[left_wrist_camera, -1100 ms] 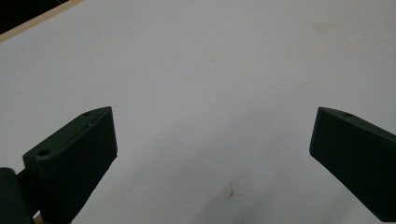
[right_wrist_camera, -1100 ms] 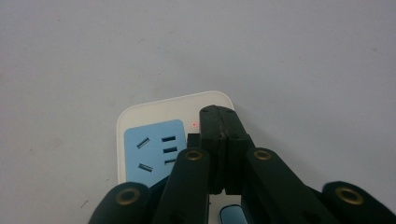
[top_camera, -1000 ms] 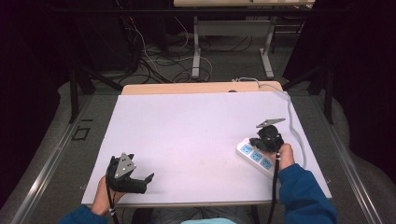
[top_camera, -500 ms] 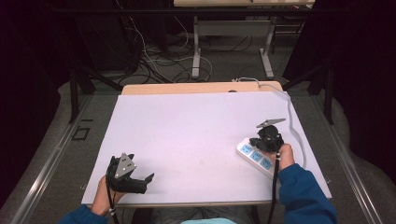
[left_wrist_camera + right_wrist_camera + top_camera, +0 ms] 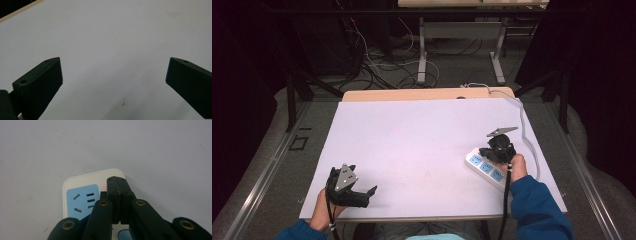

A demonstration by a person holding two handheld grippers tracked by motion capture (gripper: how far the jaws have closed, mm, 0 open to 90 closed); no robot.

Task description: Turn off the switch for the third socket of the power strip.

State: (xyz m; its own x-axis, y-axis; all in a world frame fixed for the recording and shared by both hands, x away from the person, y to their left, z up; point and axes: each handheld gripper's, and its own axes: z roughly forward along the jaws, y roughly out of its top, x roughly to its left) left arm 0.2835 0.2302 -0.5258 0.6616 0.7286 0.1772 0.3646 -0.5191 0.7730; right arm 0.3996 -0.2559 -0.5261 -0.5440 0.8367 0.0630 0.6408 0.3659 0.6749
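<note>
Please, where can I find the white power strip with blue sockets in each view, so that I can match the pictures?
High view: the power strip lies at the table's right side, under the right gripper.
Left gripper view: it is not in this picture.
Right gripper view: its end sits at lower centre, partly behind the shut jaws.
Shared landmark: the white table top, also around the strip and between the left gripper's jaws.

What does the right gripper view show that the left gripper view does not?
The right gripper view alone shows a white plastic power strip with blue socket faces, a small red light on it, and the right hand-held gripper with its black jaws pressed together over the strip's end. The left gripper view alone shows the left hand-held gripper with jaws wide apart and nothing between them. Both show the white table surface.
</note>
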